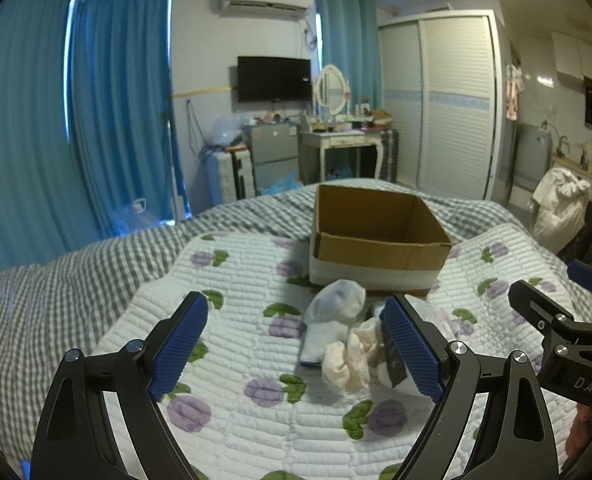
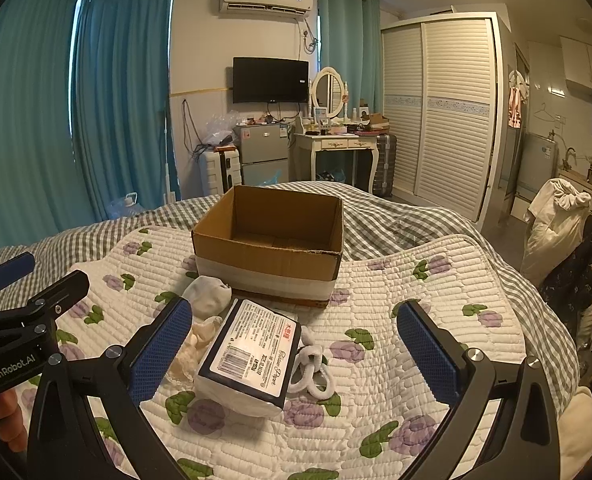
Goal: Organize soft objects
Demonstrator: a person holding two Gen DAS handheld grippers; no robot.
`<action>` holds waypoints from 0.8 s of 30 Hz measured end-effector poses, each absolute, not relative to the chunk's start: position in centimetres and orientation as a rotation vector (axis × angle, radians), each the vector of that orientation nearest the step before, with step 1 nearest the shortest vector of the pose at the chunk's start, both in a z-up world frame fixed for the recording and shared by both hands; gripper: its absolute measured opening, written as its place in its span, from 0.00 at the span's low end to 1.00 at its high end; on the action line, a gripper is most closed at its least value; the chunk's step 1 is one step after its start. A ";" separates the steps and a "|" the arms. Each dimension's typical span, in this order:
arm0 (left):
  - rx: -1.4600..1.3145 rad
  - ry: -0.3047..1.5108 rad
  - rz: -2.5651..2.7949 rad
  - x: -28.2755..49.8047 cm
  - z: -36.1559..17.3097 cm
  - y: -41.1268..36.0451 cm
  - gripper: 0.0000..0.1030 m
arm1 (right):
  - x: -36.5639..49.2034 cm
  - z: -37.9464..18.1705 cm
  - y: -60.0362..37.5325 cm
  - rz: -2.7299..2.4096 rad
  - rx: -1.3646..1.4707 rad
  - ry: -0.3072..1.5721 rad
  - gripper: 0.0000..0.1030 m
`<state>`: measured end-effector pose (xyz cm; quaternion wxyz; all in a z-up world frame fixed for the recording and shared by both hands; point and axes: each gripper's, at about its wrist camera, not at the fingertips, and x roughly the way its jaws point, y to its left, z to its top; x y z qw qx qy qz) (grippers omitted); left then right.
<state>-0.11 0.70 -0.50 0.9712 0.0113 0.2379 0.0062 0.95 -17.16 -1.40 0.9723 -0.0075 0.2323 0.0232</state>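
An open, empty cardboard box stands on the floral quilt. In front of it lie a white sock, a cream scrunchie, a tissue pack and a white fluffy scrunchie. My left gripper is open above the quilt, the sock and cream scrunchie between its fingers. My right gripper is open around the tissue pack, not touching it. The right gripper shows in the left view, the left in the right view.
The quilt lies on a grey checked bedspread. Beyond the bed are blue curtains, a dresser with mirror, a small fridge, a wardrobe and a chair with clothes.
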 end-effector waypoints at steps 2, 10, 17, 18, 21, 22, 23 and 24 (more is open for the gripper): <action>0.022 0.482 0.014 -0.1 -0.5 0.7 0.89 | 1.0 -1.4 -17.1 0.047 -0.015 0.470 1.00; 0.023 0.482 0.014 -0.1 -0.4 0.5 0.89 | 1.0 -1.5 -17.1 0.047 -0.016 0.470 1.00; 0.023 0.481 0.016 -0.1 -0.4 0.6 0.89 | 1.0 -1.4 -17.0 0.050 -0.020 0.472 1.00; 0.023 0.480 0.015 -0.1 -0.4 0.6 0.89 | 1.0 -1.4 -17.0 0.051 -0.021 0.472 1.00; 0.023 0.477 0.014 -0.2 -0.2 0.6 0.89 | 1.0 -1.2 -16.9 0.052 -0.024 0.471 1.00; 0.023 0.476 0.015 -0.2 -0.2 0.6 0.89 | 1.1 -1.2 -16.8 0.052 -0.026 0.470 1.00; 0.023 0.476 0.016 -0.3 -0.1 0.6 0.89 | 1.0 -1.1 -16.8 0.051 -0.026 0.470 1.00; 0.023 0.475 0.015 -0.3 -0.1 0.7 0.89 | 1.0 -1.1 -16.8 0.051 -0.026 0.470 1.00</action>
